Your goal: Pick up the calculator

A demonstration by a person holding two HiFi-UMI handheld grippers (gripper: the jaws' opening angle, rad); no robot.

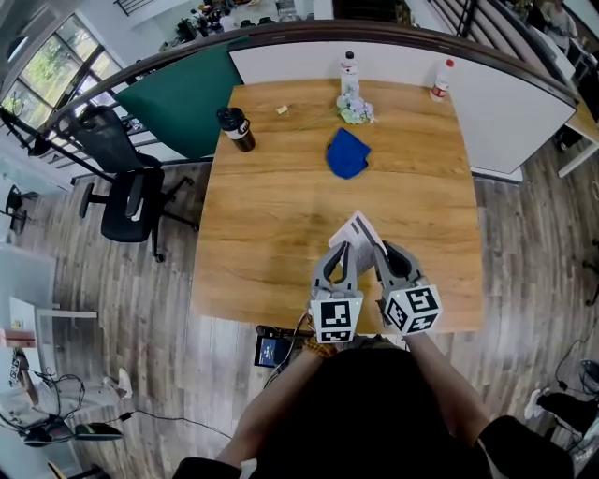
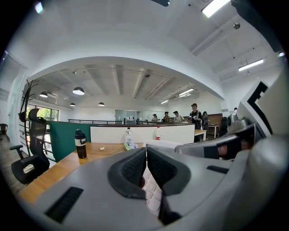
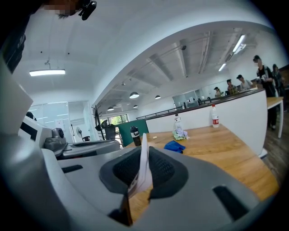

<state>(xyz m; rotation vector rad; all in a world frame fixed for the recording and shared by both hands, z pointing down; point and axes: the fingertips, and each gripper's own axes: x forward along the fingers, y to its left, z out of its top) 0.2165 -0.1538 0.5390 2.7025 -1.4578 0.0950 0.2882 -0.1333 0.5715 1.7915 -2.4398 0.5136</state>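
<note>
Bright, even ceiling lights (image 2: pixel 212 6); strong fisheye warp, black corners.

No legible text or labels

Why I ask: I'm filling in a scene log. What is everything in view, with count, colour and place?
table: 1, light wood, centre
calculator: 1, white, near side of the table, edge-on in the right gripper's jaws
cloth: 1, blue, mid-table
dark bottle: 1, pale band, far left of the table
clear bottles: 2, far edge, the right one red-labelled
crumpled wrapper: 1, pale, at the middle bottle's base
office chair: 1, black, left of the table
left gripper: 1, grey, jaws together beside the calculator
right gripper: 1, grey, jaws shut on the calculator
</note>
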